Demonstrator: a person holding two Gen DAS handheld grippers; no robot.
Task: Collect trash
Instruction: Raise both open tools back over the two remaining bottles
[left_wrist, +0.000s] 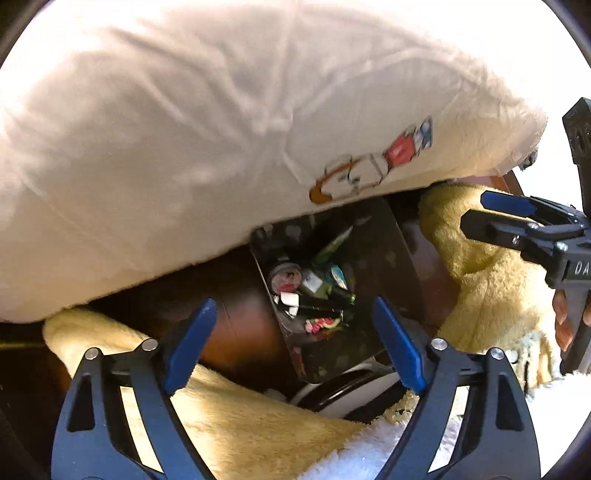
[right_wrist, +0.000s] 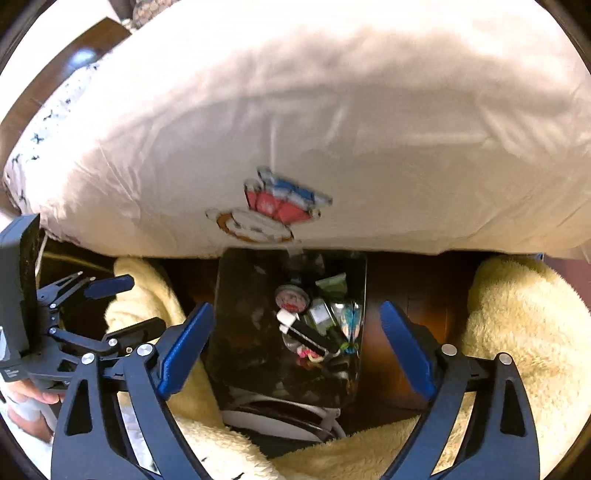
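Two claws hang over a black trash bag, both pointing steeply down, and both stand wide with nothing between the blue pads. No earlier view is at hand, so only the present stance is told. The left claw (left_wrist: 295, 343) frames the open mouth of the trash bag (left_wrist: 376, 258), whose dark plastic wall lies slanted on a reddish-brown wooden floor (left_wrist: 236, 332). Inside the bag lies a small heap of trash (left_wrist: 310, 295): a round lid or cup top with a pink print, white scraps, green and blue wrappers, a bit of pink-and-yellow paper. The right claw (right_wrist: 297, 347) sits above the same heap, and in its view the bag mouth lies straight ahead. A large white pillow (left_wrist: 184, 147) with a small cartoon patch in red, blue and orange overhangs the far edge of the bag. Cream fluffy blankets (right_wrist: 517, 332) lie on both sides of the bag, touching it on the left. A white round object with a dark band (right_wrist: 280, 417) shows just below the bag.
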